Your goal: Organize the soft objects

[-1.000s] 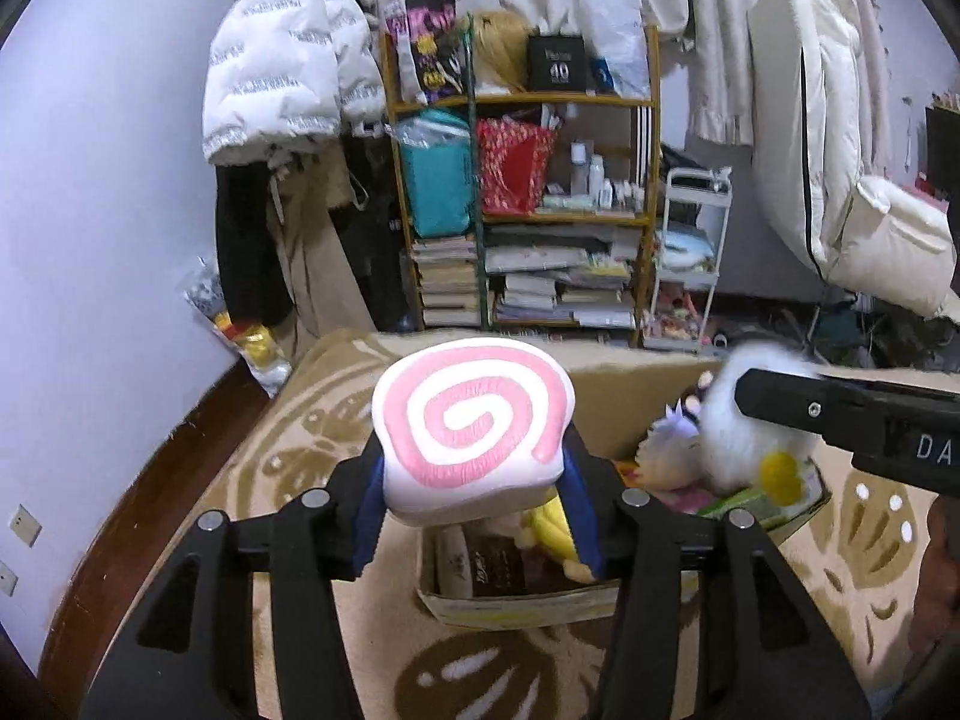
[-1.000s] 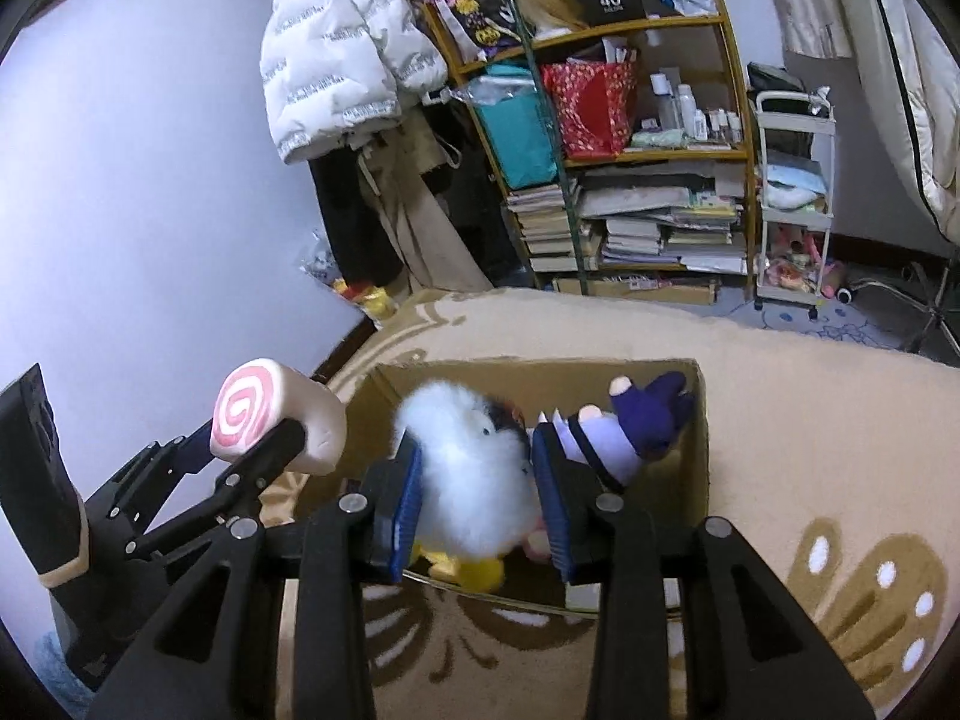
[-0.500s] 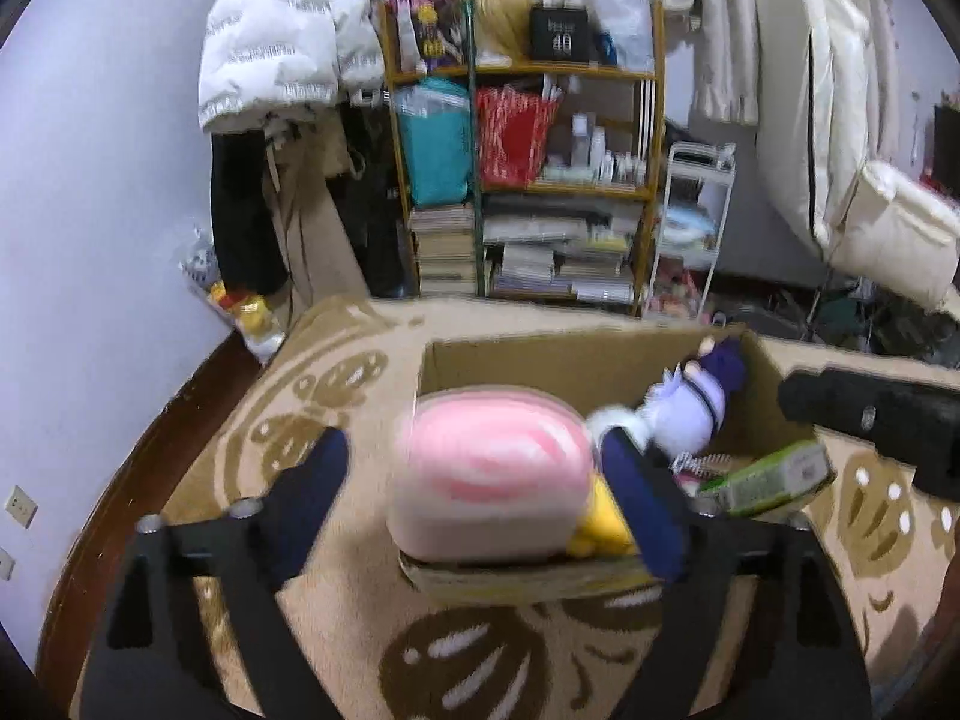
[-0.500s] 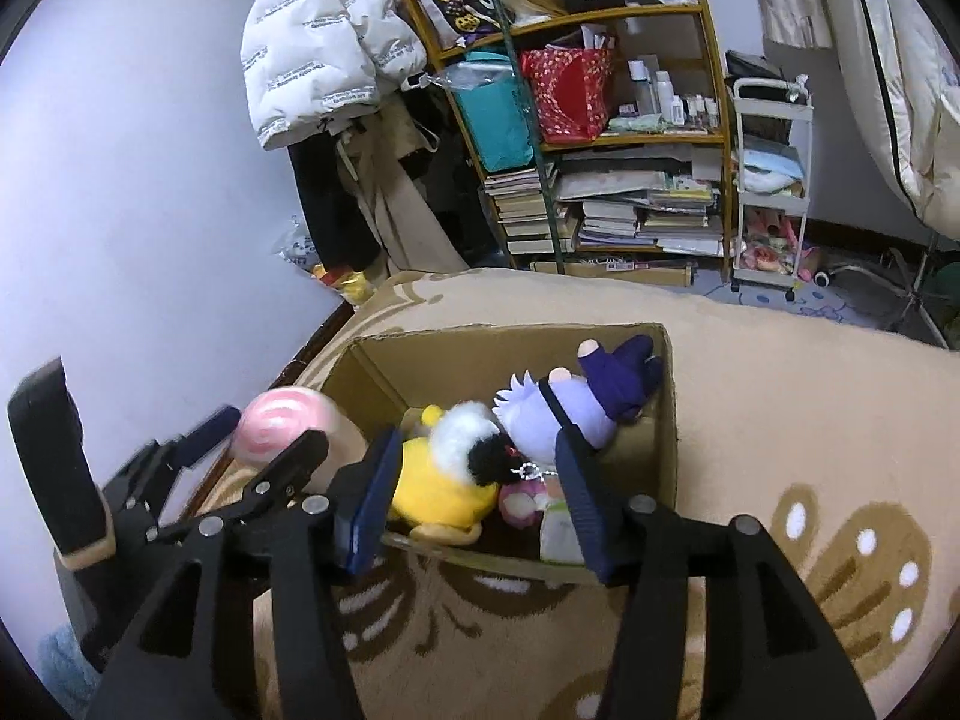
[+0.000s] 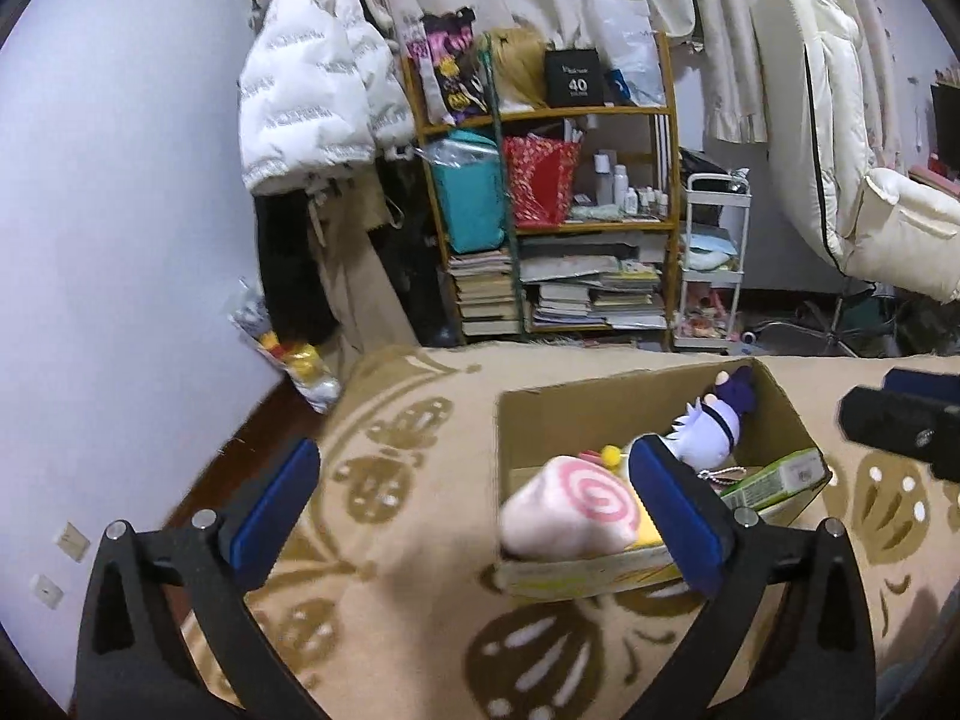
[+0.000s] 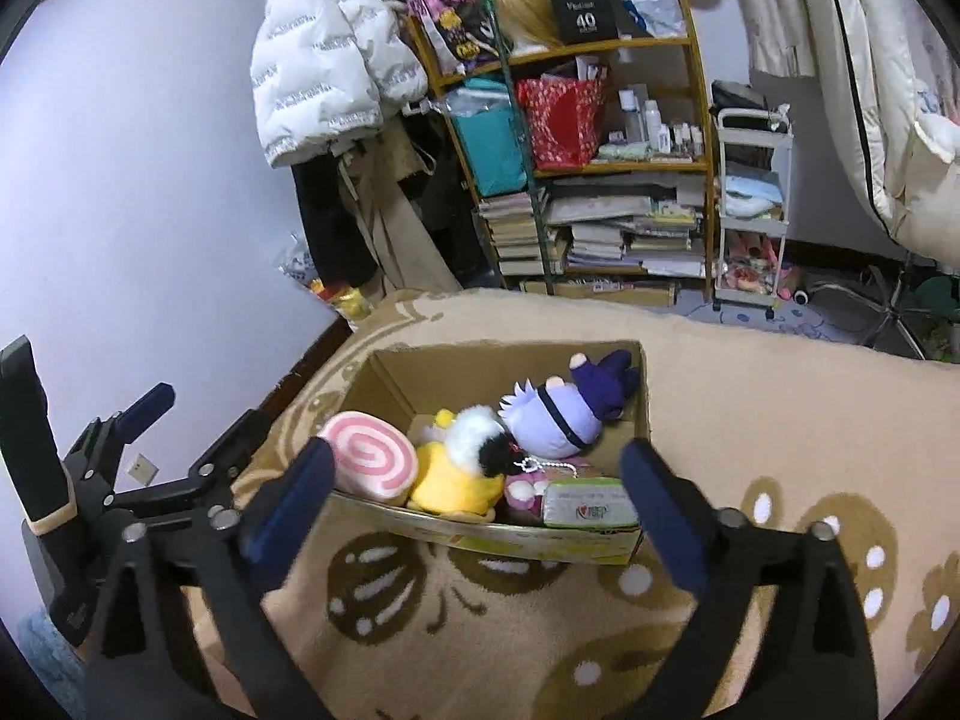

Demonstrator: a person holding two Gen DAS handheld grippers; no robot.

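Observation:
An open cardboard box (image 6: 641,396) sits on the tan carpet. Inside lie a pink spiral roll plush (image 6: 371,457), a yellow and white plush (image 6: 465,462), a purple doll (image 6: 561,408) and a green packet (image 6: 591,503). The roll plush (image 5: 573,510), the doll (image 5: 714,420) and the box (image 5: 780,402) also show in the left wrist view. My left gripper (image 5: 474,510) is open and empty, just in front of the box's near left corner. My right gripper (image 6: 474,492) is open and empty, above the box's near edge. The left gripper (image 6: 186,426) also shows at the left of the right wrist view.
A wooden shelf (image 6: 600,168) full of books and bags stands behind the carpet, with a white jacket (image 6: 324,66) hanging to its left. A small white cart (image 6: 753,222) and a white chair (image 5: 840,168) stand at the right. Dark wooden floor (image 5: 252,420) borders the carpet at the left.
Both grippers opened wide and let go. The roll plush dropped from the left gripper into the box; the yellow and white plush dropped from the right. Both grippers drew back.

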